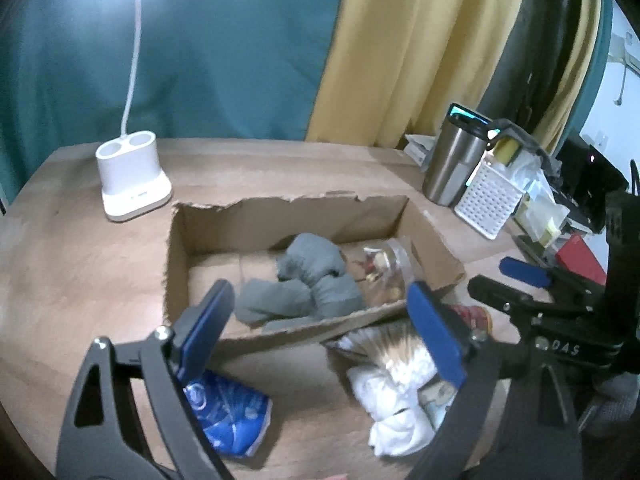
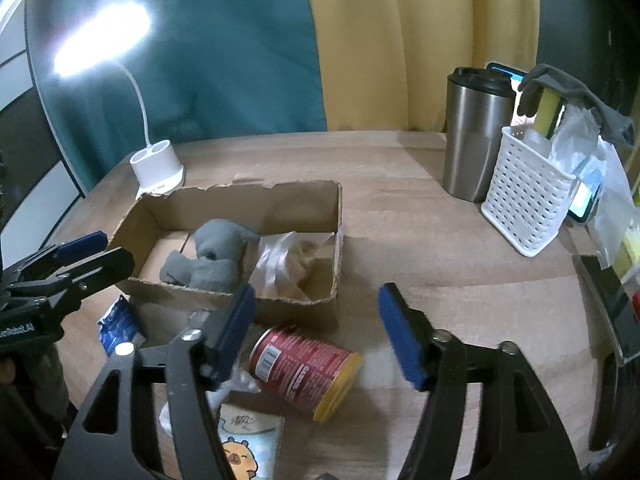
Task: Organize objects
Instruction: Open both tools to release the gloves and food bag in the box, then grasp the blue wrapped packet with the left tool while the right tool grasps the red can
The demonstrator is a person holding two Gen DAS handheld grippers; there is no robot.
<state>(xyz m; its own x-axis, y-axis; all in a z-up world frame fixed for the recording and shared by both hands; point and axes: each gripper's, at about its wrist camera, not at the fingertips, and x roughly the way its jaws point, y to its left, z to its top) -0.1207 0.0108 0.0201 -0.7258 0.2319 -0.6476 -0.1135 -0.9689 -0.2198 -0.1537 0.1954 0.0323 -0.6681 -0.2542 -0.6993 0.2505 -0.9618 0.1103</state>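
Here, both your tools, left tool (image 1: 320, 320) and right tool (image 2: 316, 328), gape empty above a torn cardboard box (image 2: 296, 304) holding crumpled grey cloth (image 2: 212, 256) on the wood-grain counter (image 2: 460, 280); a ribbed red cylindrical tin can (image 2: 306, 368) lies beside it.

A brown cardboard box (image 2: 240, 200) holds a grey cloth (image 2: 212, 256). The can (image 2: 304, 372) is red with white print and a yellow end. A blue packet (image 1: 232, 416) carries white markings. The basket (image 2: 524, 200) is white, patterned with rows of small holes, beside a silver tumbler (image 2: 472, 136) with a black lid. The desk (image 2: 460, 280) is light wood grain; the curtains (image 2: 248, 40) are teal and mustard yellow.
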